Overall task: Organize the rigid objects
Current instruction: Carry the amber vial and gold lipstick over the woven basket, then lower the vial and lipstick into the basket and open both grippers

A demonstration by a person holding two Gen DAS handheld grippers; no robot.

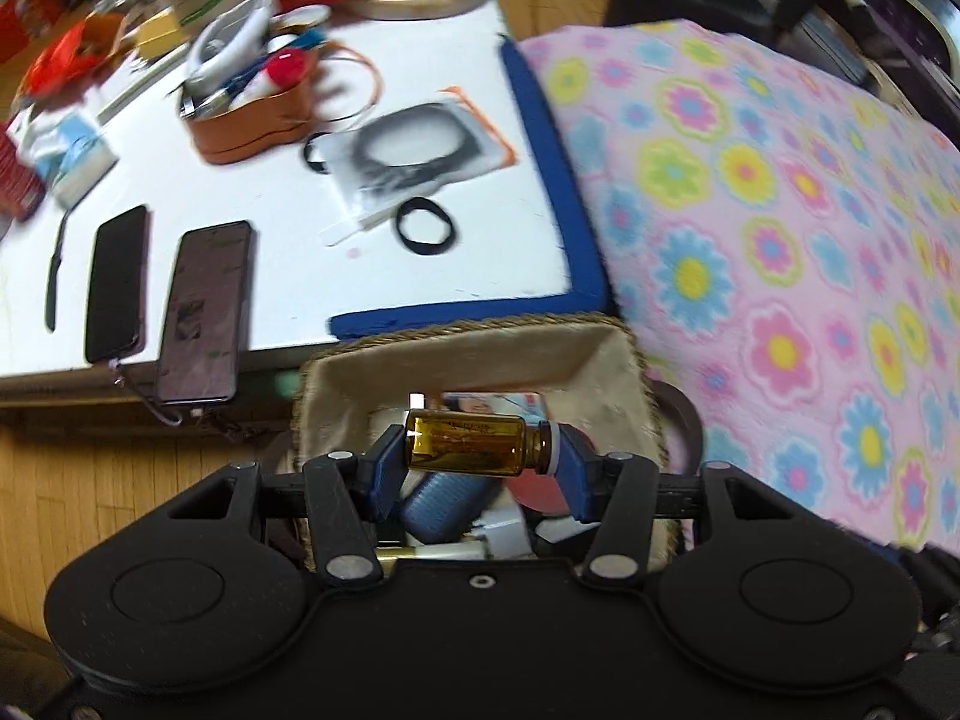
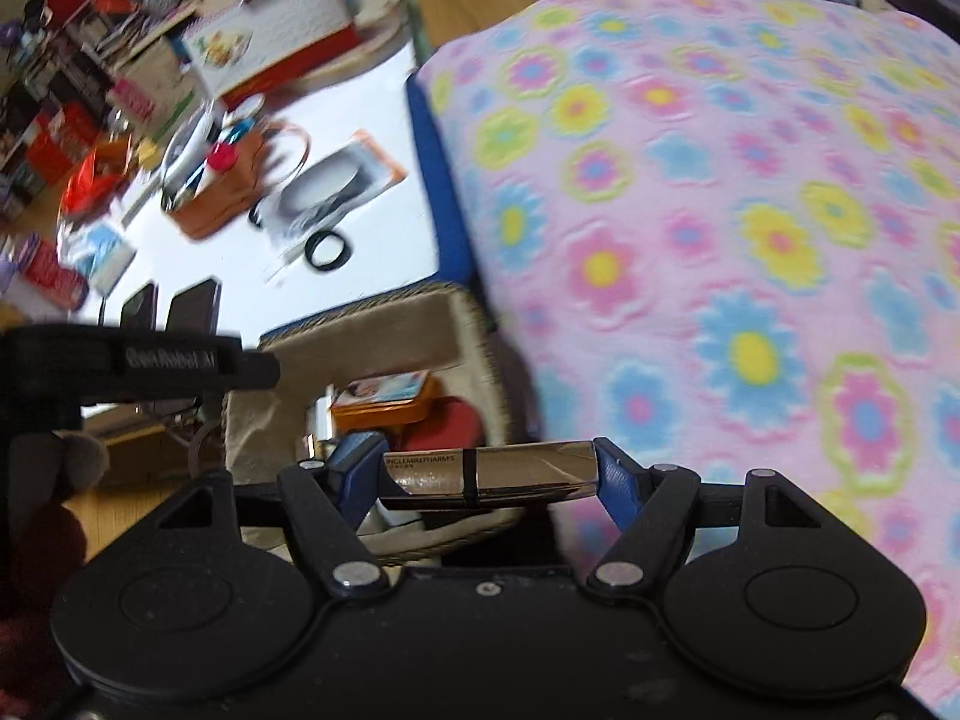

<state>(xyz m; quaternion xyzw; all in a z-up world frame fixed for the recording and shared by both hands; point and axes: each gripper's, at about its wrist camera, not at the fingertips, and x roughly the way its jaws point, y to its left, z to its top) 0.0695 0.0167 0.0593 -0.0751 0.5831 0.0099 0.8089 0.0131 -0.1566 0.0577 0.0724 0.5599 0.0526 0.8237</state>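
While you hold both claws pointed steeply down, the flowered blanket (image 1: 780,228) fills everything to the right of each. White table (image 1: 288,252) with blue edging lies ahead and left of your left gripper (image 1: 474,456); two dark phones (image 1: 204,312) lie side by side at the table's near edge, further left. Lined woven basket (image 1: 468,354) sits directly under and just beyond the left gripper's fingers, already holding mixed small items, some blurred. Your left gripper is partly closed, pads pressing the two ends of an amber glass bottle (image 1: 474,441), which lies crosswise above the basket's interior. Your right gripper (image 2: 489,474), set wider, clamps a silver tube (image 2: 489,476) end to end, crosswise, over the basket's right rim, beside the blanket.
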